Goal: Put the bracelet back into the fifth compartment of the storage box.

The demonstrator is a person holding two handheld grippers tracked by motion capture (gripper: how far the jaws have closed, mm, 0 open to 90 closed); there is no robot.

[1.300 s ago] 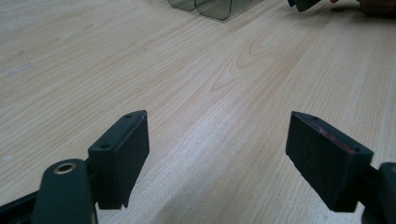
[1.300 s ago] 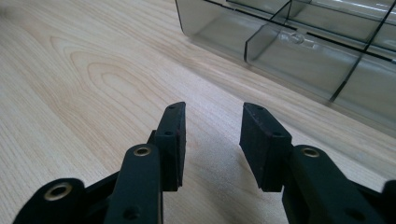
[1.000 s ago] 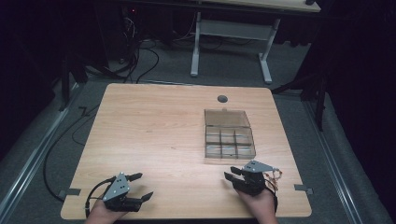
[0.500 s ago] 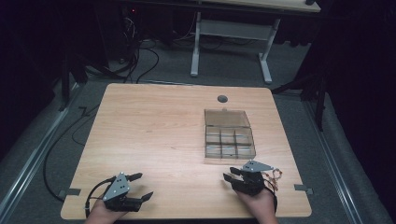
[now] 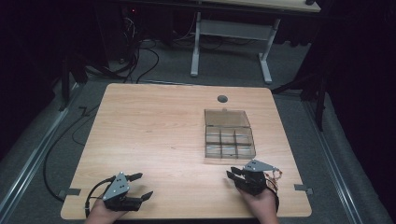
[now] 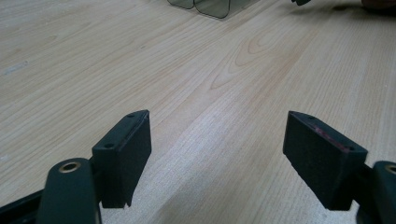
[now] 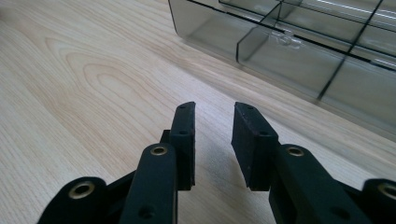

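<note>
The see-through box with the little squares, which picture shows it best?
The high view: the whole clear box sits on the table, with its open lid and compartments visible. The right gripper view shows its near wall and latch up close; the left gripper view shows just a corner at the top edge.

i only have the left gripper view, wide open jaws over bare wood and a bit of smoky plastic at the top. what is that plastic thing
Observer: A clear compartment box with its lid open, on the table's right half.
Operator: anything in it
Observer: In the high view its compartments look empty; the right gripper view shows bare dividers too.
Operator: where's the other gripper
Observer: The right gripper is just near the box's front edge, pointing toward it.
Operator: is it open like mine
Observer: It holds nothing, and its jaws are much closer together than the left gripper's.
</note>
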